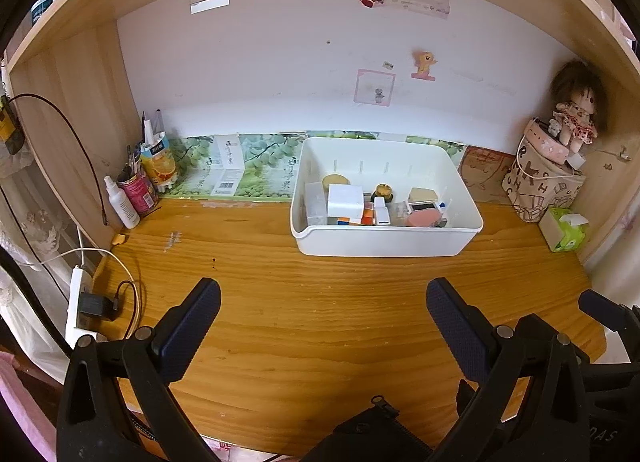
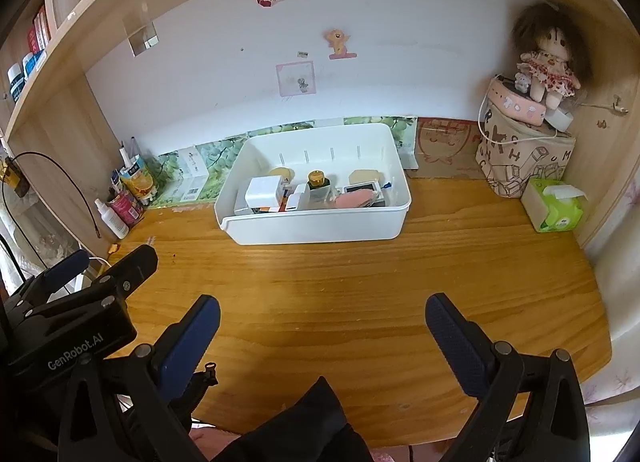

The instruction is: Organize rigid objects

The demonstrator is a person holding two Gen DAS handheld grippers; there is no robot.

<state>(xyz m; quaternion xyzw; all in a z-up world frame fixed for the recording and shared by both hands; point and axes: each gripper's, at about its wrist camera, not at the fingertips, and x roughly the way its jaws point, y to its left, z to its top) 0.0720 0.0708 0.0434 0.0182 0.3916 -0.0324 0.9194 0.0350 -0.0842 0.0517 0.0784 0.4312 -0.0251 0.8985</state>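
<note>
A: Closest to the cameras, both grippers sit low over the near edge of the wooden counter (image 1: pixel 320 322). The left gripper (image 1: pixel 323 302) has its jaws spread wide with nothing between them, and the right gripper (image 2: pixel 322 316) is the same, wide apart and holding nothing. There's dark fabric with a zipper right under them.

B: And the counter itself?

A: Orange-brown wood grain, bare through the middle. At its left edge there's a white power strip (image 1: pixel 78 302) with a black plug and cables.

B: Where's the stuff being sorted?

A: It's all in the white bin (image 1: pixel 384 238) further back, a bit right of centre. Small rigid items are packed along its front: a white box (image 1: pixel 345 200), a little dark bottle with a gold cap (image 1: pixel 383 192), and a pink oval thing (image 1: pixel 422 218).

B: Behind that?

A: At back left there's a spray bottle (image 1: pixel 123 204) beside a can of pens. On the right is a green tissue pack (image 2: pixel 554 204), then a printed bag (image 2: pixel 524 160) with a doll (image 2: pixel 548 62) sitting on top. The wall is white with stickers, with a strip of grape pictures along the bottom and a wooden shelf overhead.
</note>
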